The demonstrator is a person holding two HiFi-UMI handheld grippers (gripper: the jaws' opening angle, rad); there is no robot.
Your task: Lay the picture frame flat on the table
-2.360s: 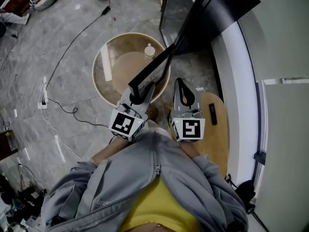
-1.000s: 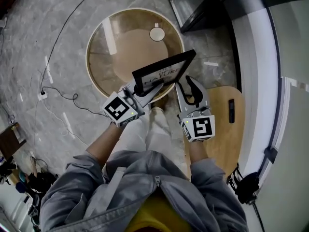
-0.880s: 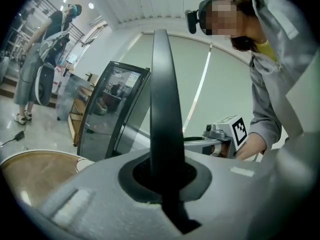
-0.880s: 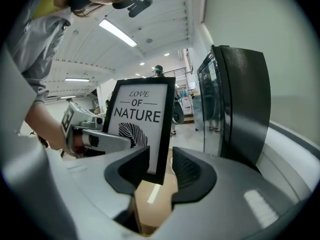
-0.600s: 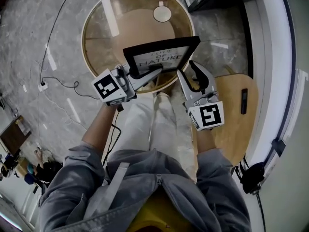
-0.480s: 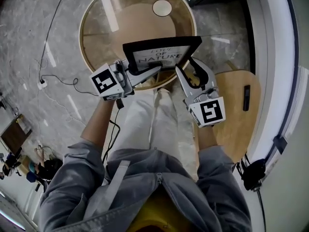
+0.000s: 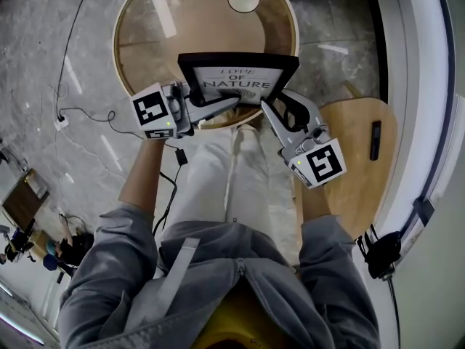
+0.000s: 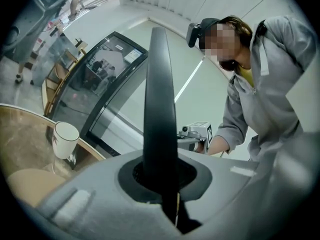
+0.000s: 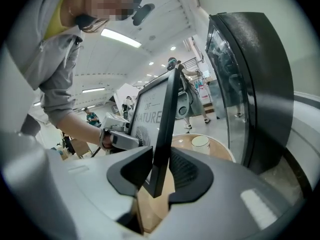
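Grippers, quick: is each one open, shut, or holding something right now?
Left gripper: closed on the picture frame's edge.
Right gripper: closed on the picture frame's opposite edge.

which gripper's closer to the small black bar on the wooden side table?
Right. The right gripper, on the right side of the black picture frame, sits left of the small black bar on the light wooden side table; the left gripper is across the frame, farther.

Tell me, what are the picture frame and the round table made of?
The picture frame: black, dull rim, painted wood or plastic, hard to tell; printed paper inside. The round table: light wooden rim with a clear glass top, judging by the bright light streaks mirrored on it.
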